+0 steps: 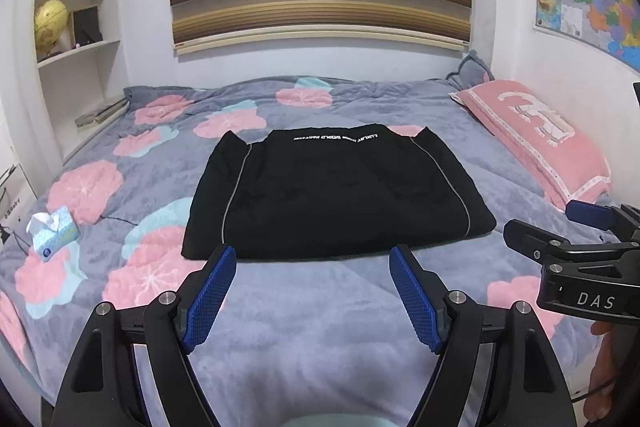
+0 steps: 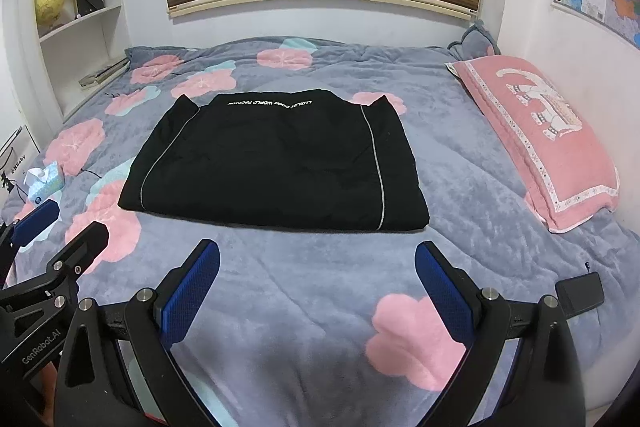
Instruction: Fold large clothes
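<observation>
A black garment (image 1: 336, 191) with thin grey piping and a line of white lettering lies folded into a flat rectangle on the grey flowered bedspread (image 1: 312, 307). My left gripper (image 1: 312, 259) hovers open just in front of its near edge, blue pads wide apart, nothing between them. In the right wrist view the same garment (image 2: 276, 163) lies ahead, and my right gripper (image 2: 318, 257) stands open short of its near edge, also holding nothing. Each gripper shows at the edge of the other's view: the right one (image 1: 560, 231), the left one (image 2: 68, 223).
A pink pillow (image 1: 540, 143) lies along the right side of the bed. A blue tissue box (image 1: 54, 231) sits at the left edge. White shelves (image 1: 76, 27) with books and a globe stand at the far left. A small black object (image 2: 580, 293) rests at the bed's near right.
</observation>
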A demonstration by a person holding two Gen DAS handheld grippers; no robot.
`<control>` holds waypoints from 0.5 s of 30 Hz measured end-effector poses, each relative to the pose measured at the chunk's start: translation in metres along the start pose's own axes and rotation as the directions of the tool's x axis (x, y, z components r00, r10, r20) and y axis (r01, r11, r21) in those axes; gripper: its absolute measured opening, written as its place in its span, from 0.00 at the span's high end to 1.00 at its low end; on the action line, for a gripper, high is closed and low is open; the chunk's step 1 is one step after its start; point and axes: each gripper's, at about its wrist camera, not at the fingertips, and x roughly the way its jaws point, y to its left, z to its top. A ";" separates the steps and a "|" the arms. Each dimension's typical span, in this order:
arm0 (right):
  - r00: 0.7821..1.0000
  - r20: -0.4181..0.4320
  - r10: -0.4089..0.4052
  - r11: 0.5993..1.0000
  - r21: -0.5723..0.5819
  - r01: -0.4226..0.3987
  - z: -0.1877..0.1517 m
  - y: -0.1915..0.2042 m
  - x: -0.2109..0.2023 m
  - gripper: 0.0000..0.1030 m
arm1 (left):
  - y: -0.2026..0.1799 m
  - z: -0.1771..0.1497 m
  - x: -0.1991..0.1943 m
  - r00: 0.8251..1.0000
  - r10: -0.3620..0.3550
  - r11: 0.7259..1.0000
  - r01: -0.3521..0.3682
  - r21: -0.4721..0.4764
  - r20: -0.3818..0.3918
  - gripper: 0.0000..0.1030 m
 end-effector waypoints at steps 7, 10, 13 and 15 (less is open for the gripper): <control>1.000 -0.007 -0.005 1.000 -0.010 0.005 0.000 -0.002 0.000 0.04 | -0.002 0.000 -0.003 1.000 0.008 1.000 -0.008 0.006 0.000 0.23; 1.000 -0.007 -0.004 1.000 -0.011 0.004 -0.001 -0.002 -0.001 0.04 | -0.001 0.000 -0.002 1.000 0.010 1.000 -0.010 0.001 -0.005 0.22; 1.000 -0.009 -0.004 1.000 -0.010 0.004 -0.002 -0.001 0.000 0.04 | -0.001 0.000 -0.001 1.000 0.016 1.000 -0.016 -0.002 -0.005 0.23; 1.000 -0.006 -0.020 1.000 -0.018 0.020 -0.002 -0.001 0.000 0.04 | 0.000 0.000 -0.001 1.000 0.015 1.000 -0.015 -0.002 -0.003 0.22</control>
